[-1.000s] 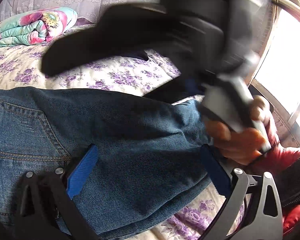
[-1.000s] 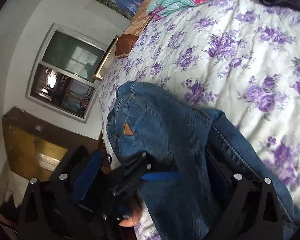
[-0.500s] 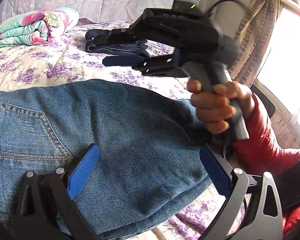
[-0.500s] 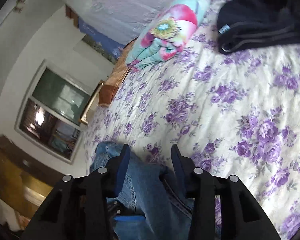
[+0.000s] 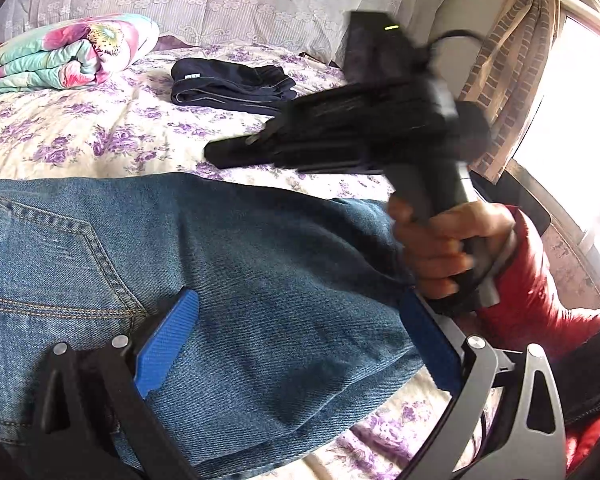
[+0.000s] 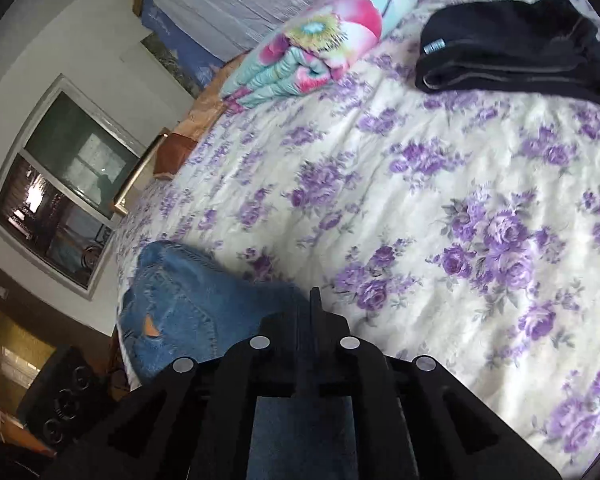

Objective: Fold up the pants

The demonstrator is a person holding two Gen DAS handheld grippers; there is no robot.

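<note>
On the floral bed (image 6: 440, 184), right hand-held gripper (image 6: 314, 300) has just closed empty and lifted off the folded jeans (image 5: 228, 280), which left hand-held gripper (image 5: 300, 344) straddles wide, unclenched; fold looks placed.

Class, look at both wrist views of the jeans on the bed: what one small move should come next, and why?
Probably close the left gripper on the jeans. Its blue fingers stand wide apart with denim between them, gripping nothing. The right gripper, whose jaws have just been closing, is shut and empty above the floral bedspread, so neither tool holds the folded jeans.
</note>
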